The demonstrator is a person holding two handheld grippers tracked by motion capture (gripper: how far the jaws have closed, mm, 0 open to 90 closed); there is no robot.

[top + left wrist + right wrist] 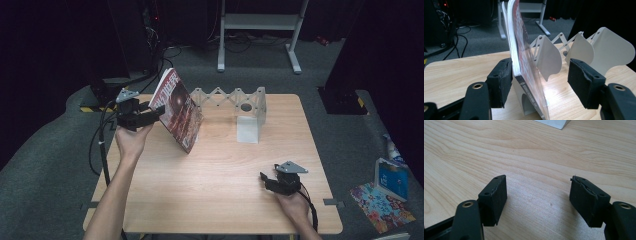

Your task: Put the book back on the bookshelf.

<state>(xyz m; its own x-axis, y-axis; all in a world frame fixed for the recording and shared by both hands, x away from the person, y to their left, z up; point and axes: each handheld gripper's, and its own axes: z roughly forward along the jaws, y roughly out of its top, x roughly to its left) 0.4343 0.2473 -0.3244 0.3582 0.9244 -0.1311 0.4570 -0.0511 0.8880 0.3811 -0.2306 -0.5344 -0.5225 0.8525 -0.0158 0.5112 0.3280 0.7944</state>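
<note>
**Book leaning at the rack, both tools spread**

The left tool was raised over the far left part of the bench, level with the red-covered book. The book stood tilted on its lower edge, its top leaning toward the left tool and its foot resting at the left end of the white folding rack. In the left gripper view the book sat between the two black pads: one pad lay against the page side, while the other stood well clear of the cover, so the tool was spread and not pinching. (Whether the near pad truly pressed on the pages could not be told.) The rack's white plates rose just behind the book.

The right tool rested low at the near right of the bench, well apart from the book and rack. In the right gripper view its pads were spread wide over bare wood, holding nothing.
</note>
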